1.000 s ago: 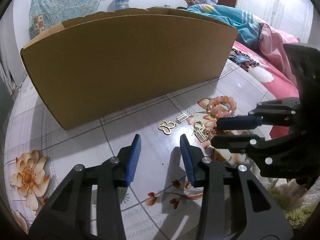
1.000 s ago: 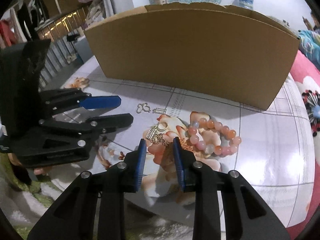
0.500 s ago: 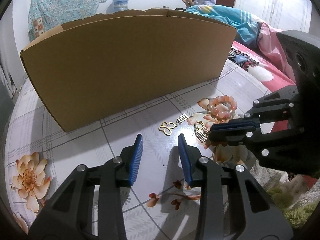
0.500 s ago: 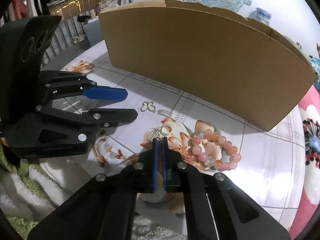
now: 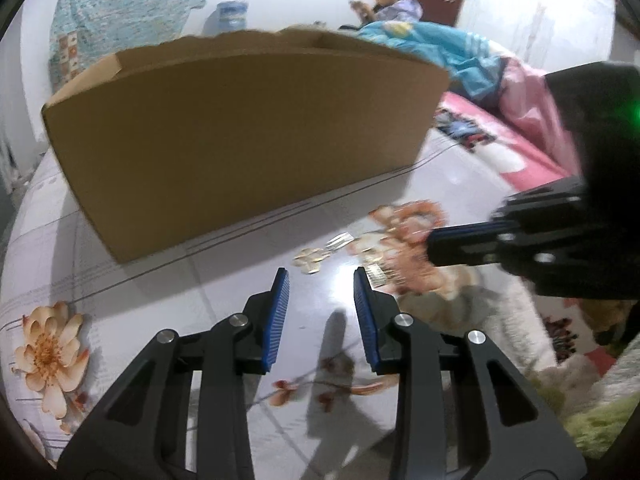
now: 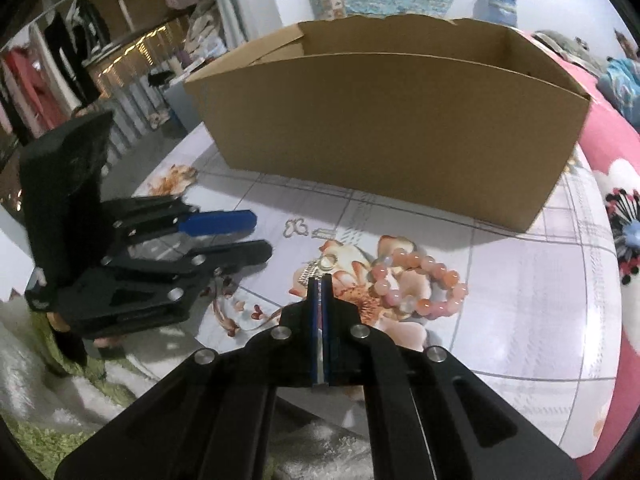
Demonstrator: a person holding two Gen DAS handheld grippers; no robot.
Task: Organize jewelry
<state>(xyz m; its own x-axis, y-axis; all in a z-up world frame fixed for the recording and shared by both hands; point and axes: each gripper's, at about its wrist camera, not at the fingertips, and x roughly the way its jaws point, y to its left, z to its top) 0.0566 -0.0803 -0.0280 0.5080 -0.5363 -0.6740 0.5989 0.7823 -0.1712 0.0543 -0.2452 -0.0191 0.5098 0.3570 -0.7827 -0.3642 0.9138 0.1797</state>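
— Far left on the desk (image 6: pixel 520 280)?
— Left gripper (image 6: pixel 262 236), lying on its side, pointing right toward the jewelry. Spread, just closing in a little, nothing between the blue pads (image 5: pixel 280 312); only bare floral desk under the gap.
— Next along?
— Butterfly charm (image 6: pixel 296 228), flat, just beyond the left gripper's tips. Just beside it on the right, a small bar charm (image 6: pixel 326 233), long axis running left to right, roughly in line with the near wall of the cardboard box (image 6: pixel 400 128).
— And the middle?
— Gold ring (image 6: pixel 327 262) with a silvery dangle, flat on the printed flower. Right gripper (image 6: pixel 320 280) tilted down right over it, pads pressed together, tips right against the ring. Hard to tell whether any piece sits pinched between them.
— Further right?
— Pink bead bracelet (image 6: pixel 420 284), flat, pulled into an oval, long axis slanting from upper left to lower right, close beside the right gripper, not touched.
— Behind all that?
— Box, open at the top, standing with its long side across the view, well apart from the jewelry.
— From the left wrist view?
— Blurred. Same charms ahead of the left gripper (image 5: pixel 320 280), right gripper (image 5: pixel 430 246) reaching in from the right, still pressed together.
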